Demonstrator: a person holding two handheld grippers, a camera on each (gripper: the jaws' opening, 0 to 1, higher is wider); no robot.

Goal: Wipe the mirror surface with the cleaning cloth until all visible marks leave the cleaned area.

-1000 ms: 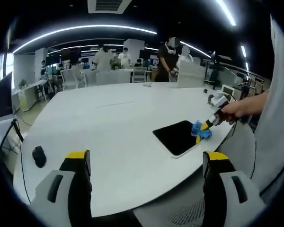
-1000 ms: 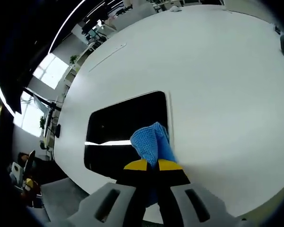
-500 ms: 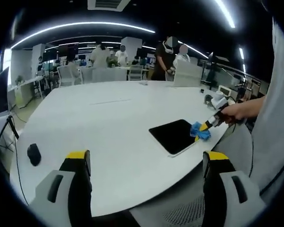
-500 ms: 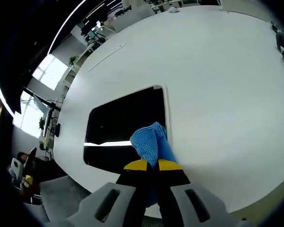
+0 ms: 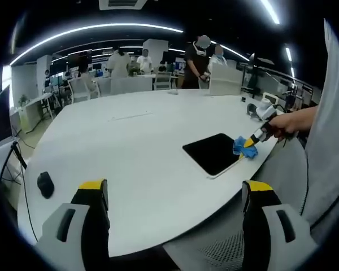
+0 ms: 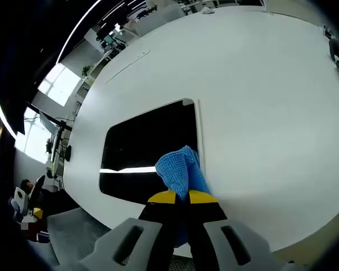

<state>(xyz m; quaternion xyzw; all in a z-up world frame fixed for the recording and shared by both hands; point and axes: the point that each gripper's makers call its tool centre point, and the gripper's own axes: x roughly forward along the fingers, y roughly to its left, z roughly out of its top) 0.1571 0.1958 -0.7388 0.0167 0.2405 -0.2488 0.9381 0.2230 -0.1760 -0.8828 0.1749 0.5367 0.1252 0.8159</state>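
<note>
A dark rectangular mirror with a thin white frame lies flat on the white table near its front right edge. My right gripper is shut on a blue cleaning cloth, which rests at the mirror's near right edge. In the left gripper view the right gripper comes in from the right in a person's hand, pressing the blue cloth against the mirror's right corner. My left gripper stands open over the table's near edge, holding nothing.
A black mouse lies at the table's left edge. Several people stand by desks and chairs at the far side. Small objects sit at the table's right end. A mesh chair seat lies below the front edge.
The left gripper view has shifted slightly, so the mirror sits a little higher. The cloth stays at the mirror's right edge with barely any movement. Both grippers keep their states.
</note>
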